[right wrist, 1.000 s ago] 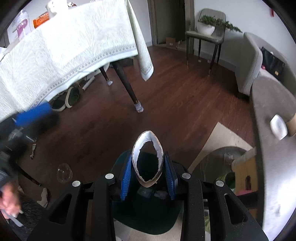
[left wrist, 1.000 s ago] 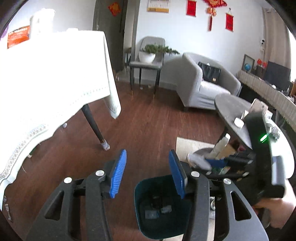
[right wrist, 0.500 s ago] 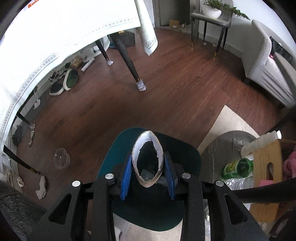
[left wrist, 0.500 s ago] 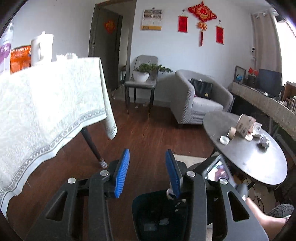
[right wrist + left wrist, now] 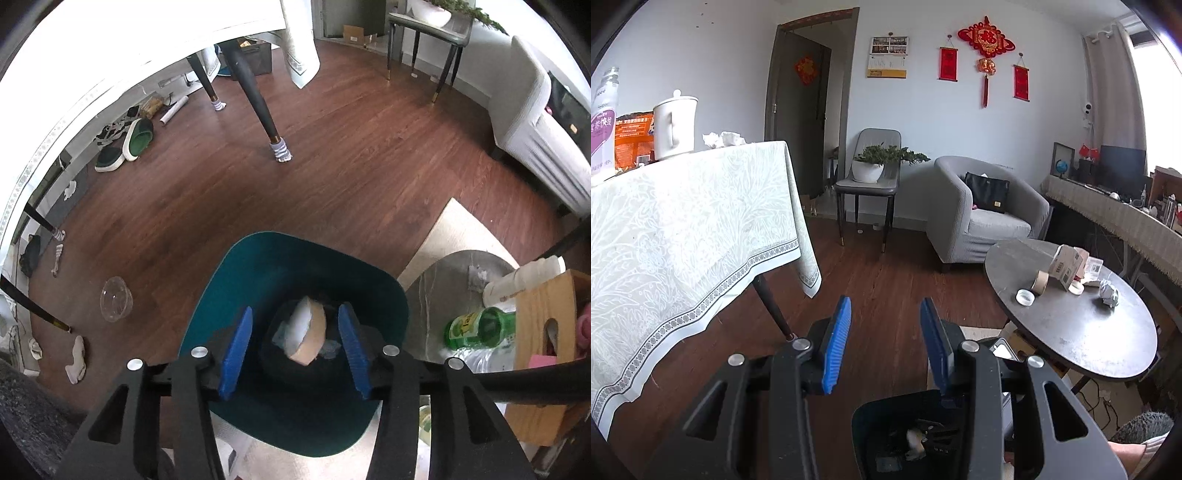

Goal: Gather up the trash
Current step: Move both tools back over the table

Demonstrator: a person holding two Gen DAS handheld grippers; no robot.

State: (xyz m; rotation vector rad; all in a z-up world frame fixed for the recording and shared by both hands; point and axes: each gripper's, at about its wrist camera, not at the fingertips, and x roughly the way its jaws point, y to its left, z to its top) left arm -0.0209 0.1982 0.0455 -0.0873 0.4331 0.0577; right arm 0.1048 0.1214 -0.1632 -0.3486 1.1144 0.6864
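Right tongs (image 5: 295, 347) just opened, paper cup (image 5: 308, 332) dropped into bin (image 5: 384, 295)

A grey armchair (image 5: 982, 218) is sitting ahead and right of the gripper, a potted plant (image 5: 875, 162) resting on a chair (image 5: 871, 184) straight ahead. A white jug (image 5: 674, 125) is standing on the clothed table (image 5: 683, 236) to the left. Shoes (image 5: 125, 144) are lying under it.
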